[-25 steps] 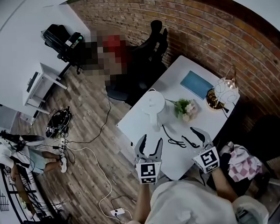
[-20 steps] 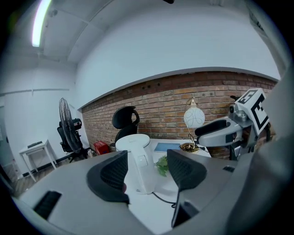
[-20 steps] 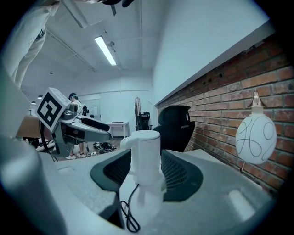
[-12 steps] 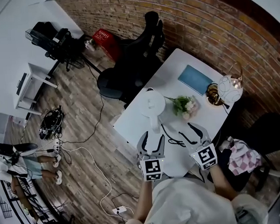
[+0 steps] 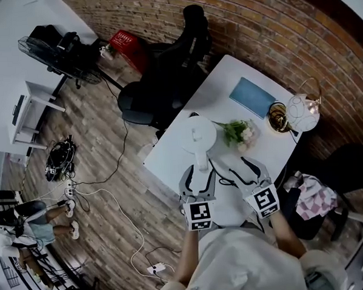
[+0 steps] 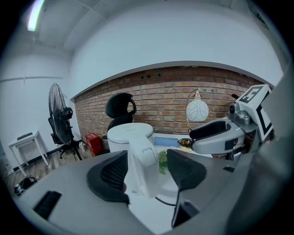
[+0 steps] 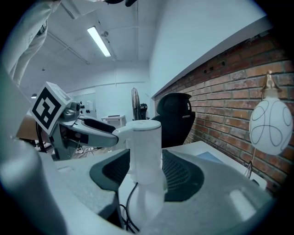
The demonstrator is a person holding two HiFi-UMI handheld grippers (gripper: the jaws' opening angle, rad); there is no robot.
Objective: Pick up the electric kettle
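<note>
Now, electric kettle: white, upright on the white surface near its left edge, handle turned toward the person.
Left gripper: pointed at the kettle handle from the near side.
Left jaws: apart; the handle shows in the gap at or just past the tips, and the pads are not pressing on it.
Right gripper: to the right of the left gripper, over the near part of the surface, angled toward the kettle.
Right jaws: apart, gripping nothing; the kettle shows through the gap but stands beyond the tips.
Black cord: lies on the surface between kettle and right gripper.
Flowers: just right of the kettle.
Blue pad: flat, farther back toward the brick wall.
Globe lamp: at the far right corner.
Office chair: black, beside the surface's far left side.
</note>
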